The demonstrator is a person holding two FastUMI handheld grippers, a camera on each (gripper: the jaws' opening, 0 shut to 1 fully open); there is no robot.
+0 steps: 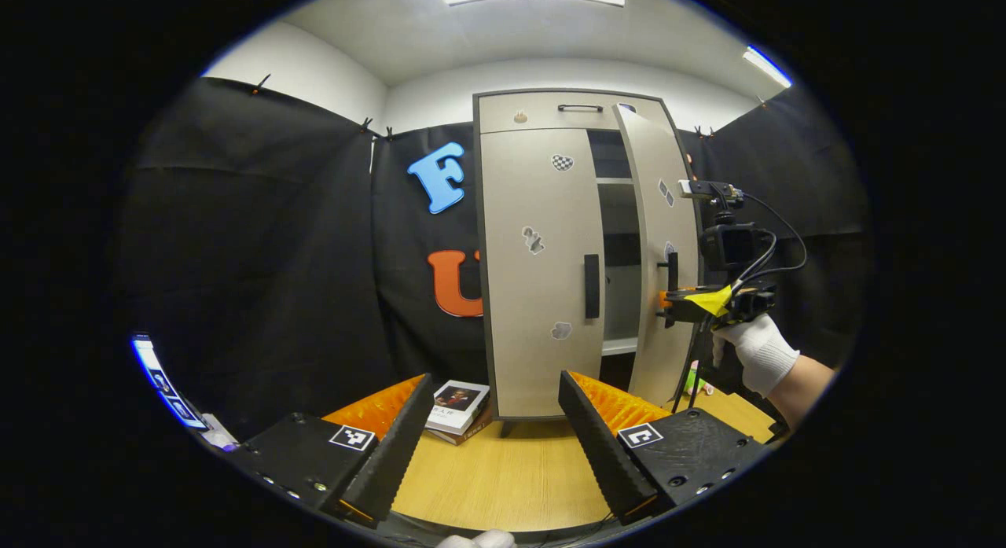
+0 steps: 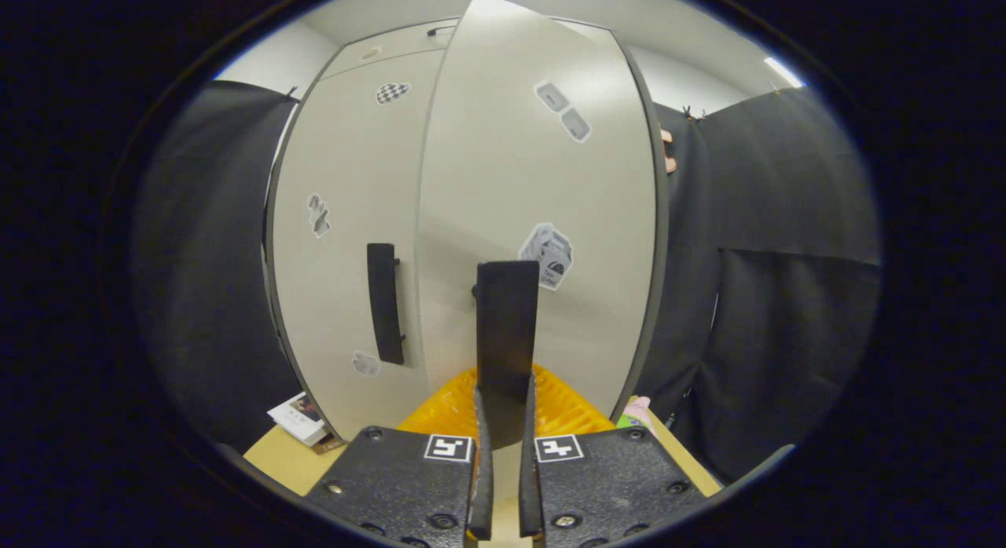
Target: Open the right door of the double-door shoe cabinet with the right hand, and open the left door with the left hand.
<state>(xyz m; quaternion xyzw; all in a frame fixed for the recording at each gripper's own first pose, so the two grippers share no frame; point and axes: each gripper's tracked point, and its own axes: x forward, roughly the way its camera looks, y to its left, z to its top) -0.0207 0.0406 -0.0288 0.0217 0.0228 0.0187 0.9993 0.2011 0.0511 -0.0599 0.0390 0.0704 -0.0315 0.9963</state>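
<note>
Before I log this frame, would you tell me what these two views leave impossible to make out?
- Cabinet interior, left gripper view: just a narrow strip between the doors; the shelves' contents stay hidden behind the left door and right door.
- Right door handle, right gripper view: the right claw covers its lower end.
- Book, left gripper view: partly behind the left claw; its cover is too small to tell.
</note>
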